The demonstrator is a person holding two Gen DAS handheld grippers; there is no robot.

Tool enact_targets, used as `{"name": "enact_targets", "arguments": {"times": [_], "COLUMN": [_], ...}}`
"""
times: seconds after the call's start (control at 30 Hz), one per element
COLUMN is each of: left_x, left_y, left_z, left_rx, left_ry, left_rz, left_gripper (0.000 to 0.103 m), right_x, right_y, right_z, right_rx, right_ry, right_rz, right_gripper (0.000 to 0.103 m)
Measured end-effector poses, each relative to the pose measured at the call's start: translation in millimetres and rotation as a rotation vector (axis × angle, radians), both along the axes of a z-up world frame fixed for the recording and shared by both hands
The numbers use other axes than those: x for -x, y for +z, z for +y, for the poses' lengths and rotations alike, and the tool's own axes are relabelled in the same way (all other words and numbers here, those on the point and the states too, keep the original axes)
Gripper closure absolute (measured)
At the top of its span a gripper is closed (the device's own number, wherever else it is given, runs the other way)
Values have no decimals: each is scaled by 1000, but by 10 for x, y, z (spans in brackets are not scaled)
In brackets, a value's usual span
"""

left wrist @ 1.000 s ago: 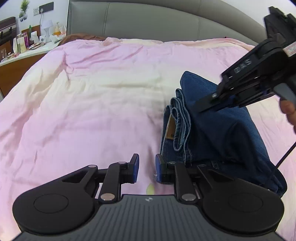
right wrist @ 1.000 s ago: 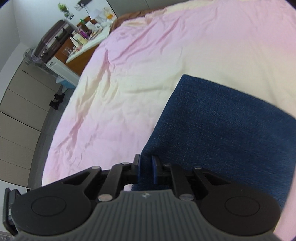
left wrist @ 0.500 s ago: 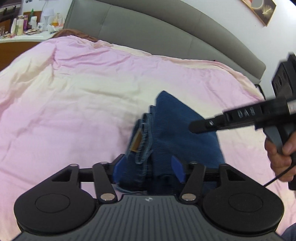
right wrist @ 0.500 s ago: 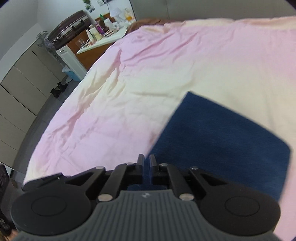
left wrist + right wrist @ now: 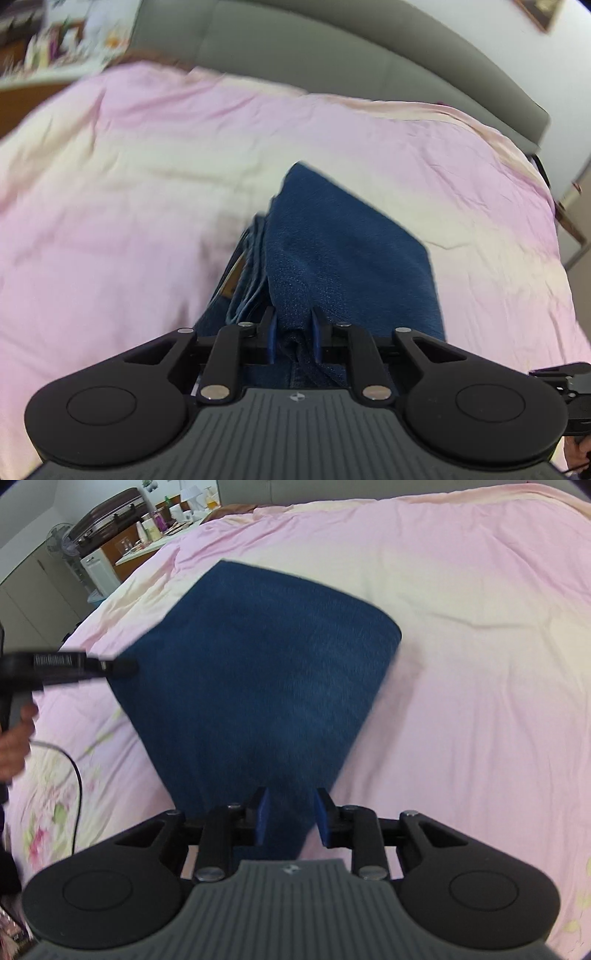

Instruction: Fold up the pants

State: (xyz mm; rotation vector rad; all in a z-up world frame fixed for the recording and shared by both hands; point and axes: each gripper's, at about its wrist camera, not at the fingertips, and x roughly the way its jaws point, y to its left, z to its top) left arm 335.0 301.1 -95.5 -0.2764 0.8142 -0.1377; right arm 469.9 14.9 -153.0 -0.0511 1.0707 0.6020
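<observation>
The folded pants (image 5: 343,254) lie on the pink bed (image 5: 110,221), and the left wrist view shows the left hand-held gripper (image 5: 293,334) pinched on a bunched denim fold at their near edge (stacked lighter layers show only here). The right wrist view shows the right hand-held gripper (image 5: 291,821) parted, its blue pads astride the near corner without squeezing it, and the left tool's tip meeting the pants' far-left edge.
</observation>
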Motion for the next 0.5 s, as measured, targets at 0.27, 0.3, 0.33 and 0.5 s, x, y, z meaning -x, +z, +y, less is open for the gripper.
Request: {"name": "enact_targets", "arguments": {"times": [0.27,0.3,0.33,0.5], "left_x": [-86,-119,-157,-257], "left_y": [137,39,-91,-601], "left_z": [-71,-41,-10,81], "left_rx": [-228,-242,-258,-287], "left_ry": [-55,-45,-31,-13], "left_rz": [53,72,95,155], "left_gripper": [83,83,83,82], "right_x": [231,250,259,304], "right_y": [-73,-107,-151,-424], "right_z": [101,136,179,426], "right_rx": [-36,-44,-52,-25], "right_ry": [94,99,106,134], "right_rz": [-49,-50,-41,-12], "right_gripper": [79,79,80,79]}}
